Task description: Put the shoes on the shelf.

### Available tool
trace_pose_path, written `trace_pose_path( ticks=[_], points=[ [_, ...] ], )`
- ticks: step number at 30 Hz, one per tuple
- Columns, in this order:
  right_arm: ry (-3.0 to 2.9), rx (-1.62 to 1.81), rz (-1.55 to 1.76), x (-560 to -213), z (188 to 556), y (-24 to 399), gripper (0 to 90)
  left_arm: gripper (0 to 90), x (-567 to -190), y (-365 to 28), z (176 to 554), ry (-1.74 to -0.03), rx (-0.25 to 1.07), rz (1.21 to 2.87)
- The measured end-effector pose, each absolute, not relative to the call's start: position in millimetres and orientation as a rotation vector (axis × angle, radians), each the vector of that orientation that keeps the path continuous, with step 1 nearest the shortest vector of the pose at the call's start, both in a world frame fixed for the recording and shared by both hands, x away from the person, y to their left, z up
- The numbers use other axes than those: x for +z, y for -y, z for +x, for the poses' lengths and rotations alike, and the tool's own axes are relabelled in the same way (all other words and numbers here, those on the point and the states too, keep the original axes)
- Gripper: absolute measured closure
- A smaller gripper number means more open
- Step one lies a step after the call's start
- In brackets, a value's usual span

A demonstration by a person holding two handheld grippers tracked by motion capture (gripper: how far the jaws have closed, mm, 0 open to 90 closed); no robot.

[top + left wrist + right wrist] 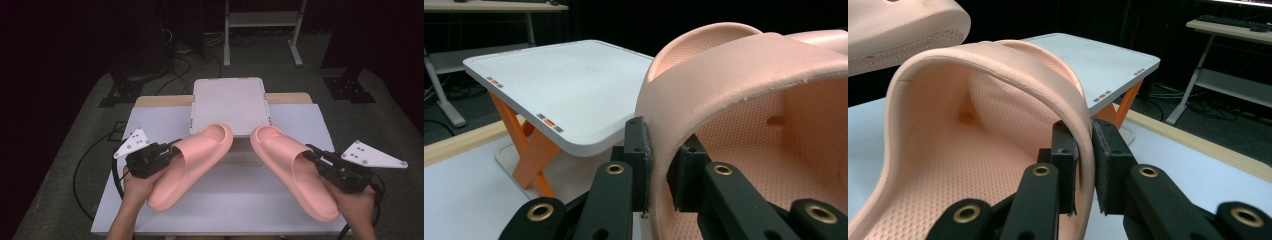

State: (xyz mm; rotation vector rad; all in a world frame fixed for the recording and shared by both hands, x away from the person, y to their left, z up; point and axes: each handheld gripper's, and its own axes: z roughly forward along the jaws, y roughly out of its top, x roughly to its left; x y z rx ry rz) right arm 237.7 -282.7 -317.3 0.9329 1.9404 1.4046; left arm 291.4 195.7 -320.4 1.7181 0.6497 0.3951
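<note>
Left tongs [172, 148]: clamped on the strap edge of the left pink slide sandal [190, 165] — in the left gripper view one pad sits outside the strap wall and the other inside it, so the grip takes the one thin, stiff part that the jaws can span. Right tongs [311, 152]: likewise clamped on the strap edge of the right pink slide sandal [295, 170], pads either side of the wall as the right gripper view shows. Sandals: a pair, toes pointing away from the person and angled inward, toe ends over or at the near edge of the white tray stand [230, 105]; whether the heels rest on the desk [150, 120] or hang just clear of it cannot be told from the high view. Held by the strap, each sandal likely tips heel-low, which would suit sliding it toe-first onto the raised surface. Tray stand: white top with rounded corners on orange crossed legs [531, 150], standing at the far middle of the desk — a probable destination for both sandals, given how they are aimed. Desk: pale sheet over a wooden top, a light frame [262, 20] on the floor beyond it.
</note>
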Motion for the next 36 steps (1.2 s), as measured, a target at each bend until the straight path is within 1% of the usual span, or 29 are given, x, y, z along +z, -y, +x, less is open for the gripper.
trace_pose_path(
  ticks=[22,36],
  points=[
    [-1.930,1.368,0.960,-294,291,268,80.2,80.4,-302,-201,344,-0.705,0.413,1.721],
    [-1.930,1.358,0.988,-291,325,261,80.2,80.4,-297,-197,375,-0.748,0.412,1.737]
  ],
)
